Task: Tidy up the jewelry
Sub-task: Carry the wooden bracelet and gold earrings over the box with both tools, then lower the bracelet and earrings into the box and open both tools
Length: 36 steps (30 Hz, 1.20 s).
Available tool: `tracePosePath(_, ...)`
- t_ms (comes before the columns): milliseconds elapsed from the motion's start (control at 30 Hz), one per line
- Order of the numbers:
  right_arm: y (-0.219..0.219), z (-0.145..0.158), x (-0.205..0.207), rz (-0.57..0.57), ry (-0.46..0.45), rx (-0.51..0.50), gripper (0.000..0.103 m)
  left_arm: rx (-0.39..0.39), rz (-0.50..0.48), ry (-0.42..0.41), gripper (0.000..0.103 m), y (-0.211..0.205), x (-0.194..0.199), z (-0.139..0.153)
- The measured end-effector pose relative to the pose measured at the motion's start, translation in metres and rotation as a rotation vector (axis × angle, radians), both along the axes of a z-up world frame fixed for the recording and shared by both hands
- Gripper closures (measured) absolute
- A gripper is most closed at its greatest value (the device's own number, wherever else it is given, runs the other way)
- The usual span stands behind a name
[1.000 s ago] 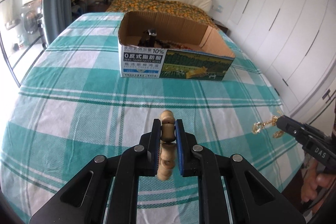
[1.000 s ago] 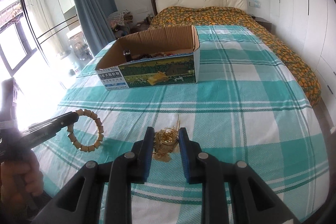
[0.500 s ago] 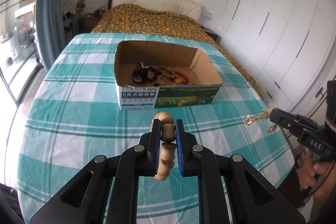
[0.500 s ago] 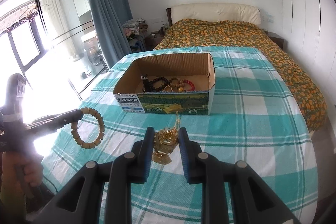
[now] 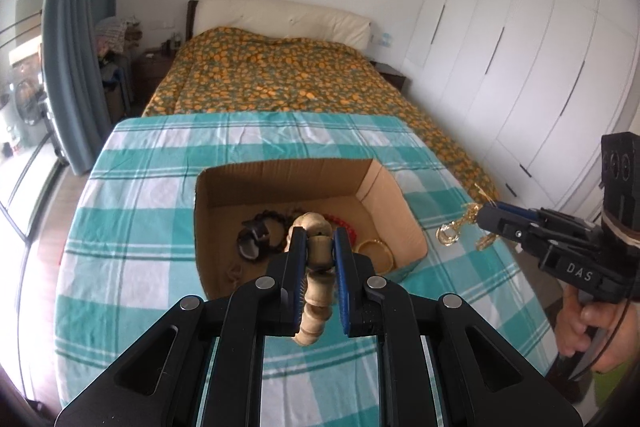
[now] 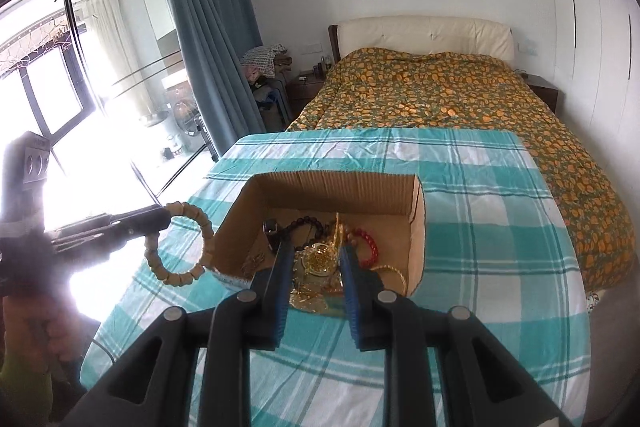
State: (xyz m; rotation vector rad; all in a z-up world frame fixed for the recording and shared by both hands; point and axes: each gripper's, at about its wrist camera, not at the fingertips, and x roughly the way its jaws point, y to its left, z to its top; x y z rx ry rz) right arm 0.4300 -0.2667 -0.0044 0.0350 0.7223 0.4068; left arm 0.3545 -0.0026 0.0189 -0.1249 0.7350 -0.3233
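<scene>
Change: both grippers have risen and come forward; the box (image 5: 304, 187), a second ago well ahead and seen from its printed front, now lies just under them, its inside open to view.
Left gripper (image 5: 318, 247): jaws nearly closed, clamped on the wooden bracelet (image 5: 316, 291), which hangs between and below the pads, over the box's near wall.
Right gripper (image 6: 314, 259): jaws narrowly apart, pinching gold jewelry (image 6: 316, 257) that dangles above the box's near edge.
Box contents: black bracelet (image 5: 256, 239), red beads (image 6: 370, 247), gold bangle (image 5: 374, 251).
Writing: "DAS" on the right gripper's body, seen in the left view.
Cloth (image 5: 140, 227): teal check.
</scene>
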Motion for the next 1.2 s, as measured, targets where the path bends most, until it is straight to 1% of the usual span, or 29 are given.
tracePosePath(133,0.005,-0.015,0.049,-0.004,0.047,-0.024,0.079,0.005,0.003,0.029,0.091,-0.011,0.034,-0.014)
tracePosePath(200,0.008,-0.026,0.070,-0.007,0.060,-0.052,0.079,0.016,0.006,0.047,0.091,-0.016,0.051,-0.024)
tracePosePath(300,0.010,-0.045,0.100,-0.013,0.090,-0.077,0.079,0.030,0.015,0.079,0.091,-0.020,0.072,-0.042)
tracePosePath(433,0.012,-0.077,0.133,-0.025,0.137,-0.125,0.079,0.050,0.027,0.122,0.091,-0.025,0.090,-0.065)
tracePosePath(567,0.014,-0.108,0.152,-0.032,0.172,-0.176,0.079,0.083,0.035,0.143,0.091,-0.029,0.098,-0.083)
tracePosePath(700,0.015,-0.124,0.156,-0.049,0.174,-0.221,0.076,0.122,0.062,0.151,0.088,-0.032,0.100,-0.094)
tracePosePath(767,0.014,-0.125,0.154,-0.061,0.161,-0.218,0.047,0.138,0.085,0.147,0.064,-0.033,0.098,-0.094)
tracePosePath(800,0.014,-0.124,0.151,-0.059,0.153,-0.205,0.046,0.143,0.099,0.133,0.041,-0.033,0.095,-0.093)
tracePosePath(833,0.014,-0.123,0.149,-0.058,0.149,-0.200,0.046,0.149,0.115,0.112,0.028,-0.032,0.092,-0.091)
tracePosePath(933,0.013,-0.120,0.142,-0.066,0.137,-0.198,0.045,0.190,0.134,0.077,0.021,-0.034,0.086,-0.085)
tracePosePath(967,0.013,-0.119,0.140,-0.069,0.135,-0.199,0.042,0.201,0.136,0.072,0.019,-0.035,0.084,-0.084)
tracePosePath(1033,0.014,-0.116,0.134,-0.073,0.129,-0.200,0.037,0.220,0.144,0.055,0.011,-0.037,0.079,-0.080)
tracePosePath(1133,0.016,-0.111,0.124,-0.077,0.117,-0.207,0.036,0.247,0.151,0.029,0.005,-0.039,0.072,-0.074)
tracePosePath(1200,0.017,-0.108,0.118,-0.080,0.113,-0.211,0.035,0.260,0.158,0.019,0.004,-0.040,0.070,-0.072)
